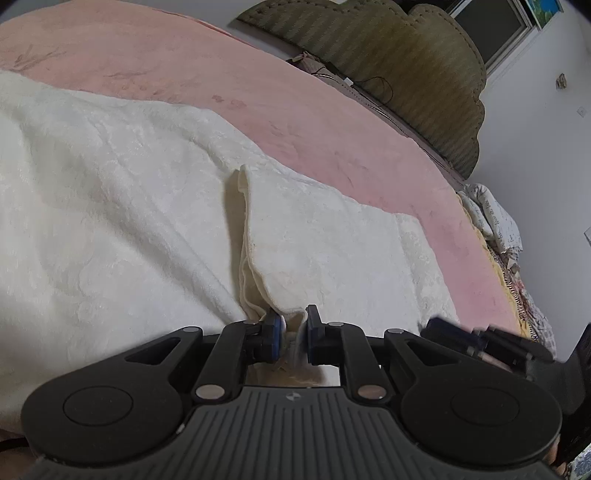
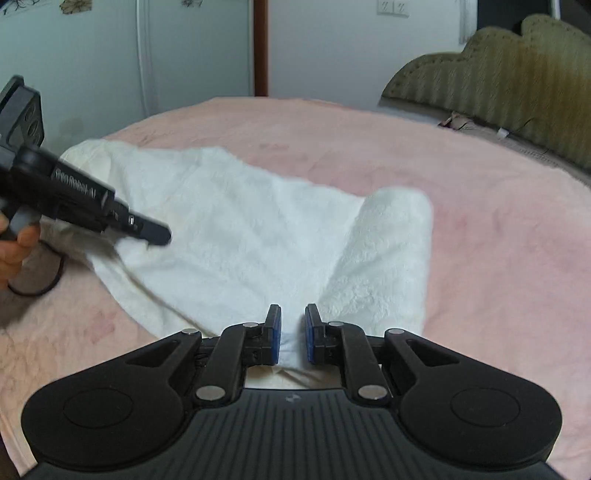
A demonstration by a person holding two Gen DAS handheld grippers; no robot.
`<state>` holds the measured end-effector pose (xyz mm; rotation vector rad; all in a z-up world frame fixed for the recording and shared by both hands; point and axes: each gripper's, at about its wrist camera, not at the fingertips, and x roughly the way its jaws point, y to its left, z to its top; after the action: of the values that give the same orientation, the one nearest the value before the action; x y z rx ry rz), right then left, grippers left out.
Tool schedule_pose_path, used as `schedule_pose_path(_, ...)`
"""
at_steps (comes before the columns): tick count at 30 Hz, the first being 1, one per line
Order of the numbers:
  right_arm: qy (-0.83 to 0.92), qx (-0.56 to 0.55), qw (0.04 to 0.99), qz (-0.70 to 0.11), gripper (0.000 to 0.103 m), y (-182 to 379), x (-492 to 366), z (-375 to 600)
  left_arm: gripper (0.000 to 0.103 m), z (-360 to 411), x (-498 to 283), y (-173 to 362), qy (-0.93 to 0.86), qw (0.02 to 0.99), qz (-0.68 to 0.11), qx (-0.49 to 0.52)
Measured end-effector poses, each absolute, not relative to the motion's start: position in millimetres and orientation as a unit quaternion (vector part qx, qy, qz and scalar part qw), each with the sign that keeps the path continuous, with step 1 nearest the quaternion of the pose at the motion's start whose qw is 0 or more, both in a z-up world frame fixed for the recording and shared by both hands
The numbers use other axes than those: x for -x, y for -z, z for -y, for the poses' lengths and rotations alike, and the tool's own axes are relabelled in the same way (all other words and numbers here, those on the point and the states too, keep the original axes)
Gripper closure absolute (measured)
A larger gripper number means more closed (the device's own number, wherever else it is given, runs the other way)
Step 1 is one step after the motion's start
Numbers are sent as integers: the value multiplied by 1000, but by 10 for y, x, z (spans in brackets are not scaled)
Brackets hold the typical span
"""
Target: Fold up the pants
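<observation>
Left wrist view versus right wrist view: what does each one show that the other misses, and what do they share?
Only the left wrist view shows the window, the patterned bedding past the bed's edge, and the cream inner side of the white fleece pants pinched in the left gripper. Only the right wrist view shows the wardrobe doors, the wall switches, the person's hand, and the right gripper closed on another edge. Both show the pants, the pink blanket and the olive headboard.

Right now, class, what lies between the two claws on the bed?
In the right wrist view, only white fleece pants span from the left claw to the right claw.
</observation>
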<state>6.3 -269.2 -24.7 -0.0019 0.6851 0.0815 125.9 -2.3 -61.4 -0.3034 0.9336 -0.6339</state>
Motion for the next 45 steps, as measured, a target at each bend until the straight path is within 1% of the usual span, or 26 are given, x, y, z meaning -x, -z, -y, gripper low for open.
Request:
schedule_pose_path(5, -32, 24, 951, -305, 89, 40, -603, 2799, 84, 20, -1254, 610, 295, 836, -441, 141)
schedule_pose_path(7, -16, 25, 946, -323, 89, 70, -926, 2967, 82, 24, -1247, 609, 293, 837, -441, 142)
schedule_pose_path(10, 18, 25, 924, -382, 89, 337, -1271, 3249, 82, 38, -1238, 606, 289, 838, -440, 144)
schedule_pose_path(12, 27, -2, 926, -375, 89, 365, -1248, 3312, 82, 58, -1224, 600, 288, 842, -436, 138)
schedule_pose_path(14, 28, -4, 934, -356, 87, 291, -1093, 3228, 82, 84, -1209, 582, 286, 845, -434, 129)
schedule_pose_path(16, -8, -11, 943, -332, 87, 206, -909, 3074, 81, 98, -1194, 541, 283, 847, -432, 122)
schedule_pose_path(17, -31, -18, 945, -325, 86, 183, -836, 3000, 79, 96, -1179, 509, 281, 850, -429, 120)
schedule_pose_path(18, -50, -24, 945, -321, 84, 179, -794, 2929, 75, 96, -1159, 462, 278, 855, -421, 116)
schedule_pose_path(20, -83, -21, 943, -322, 80, 195, -760, 2765, 77, 96, -1138, 358, 267, 870, -401, 103)
schedule_pose_path(22, -103, -15, 939, -327, 72, 243, -788, 2619, 76, 117, -1167, 208, 250, 889, -371, 92)
schedule_pose_path(23, -116, -16, 936, -333, 72, 275, -809, 2544, 76, 122, -1206, 145, 247, 895, -360, 92)
schedule_pose_path(25, -142, -14, 930, -339, 72, 347, -803, 2393, 72, 173, -1322, 66, 254, 897, -352, 86)
schedule_pose_path(27, -129, 27, 935, -330, 72, 387, -718, 2216, 65, 289, -1435, 79, 257, 895, -360, 63)
schedule_pose_path(29, -118, 79, 938, -317, 72, 399, -636, 2084, 65, 407, -1509, 147, 244, 896, -368, 36)
schedule_pose_path(31, -108, 78, 939, -317, 71, 337, -619, 2068, 61, 496, -1527, 245, 232, 901, -367, 8)
schedule_pose_path(33, -113, 57, 942, -312, 71, 295, -605, 2087, 48, 549, -1531, 365, 221, 903, -368, -16)
schedule_pose_path(36, -113, 62, 940, -317, 71, 378, -636, 2077, 38, 526, -1472, 455, 216, 910, -354, -27)
schedule_pose_path(39, -107, 50, 942, -315, 71, 382, -639, 2113, 33, 415, -1335, 361, 188, 922, -336, -32)
schedule_pose_path(40, -102, 41, 943, -315, 71, 356, -636, 2129, 29, 351, -1267, 327, 182, 928, -325, -28)
schedule_pose_path(41, -100, 34, 945, -310, 71, 332, -622, 2136, 22, 285, -1203, 313, 179, 932, -313, -27)
schedule_pose_path(42, -100, 29, 947, -304, 71, 316, -595, 2143, 18, 223, -1135, 316, 174, 936, -303, -36)
schedule_pose_path(45, -105, 52, 945, -305, 71, 386, -604, 2109, 19, 163, -1025, 415, 156, 935, -300, -105)
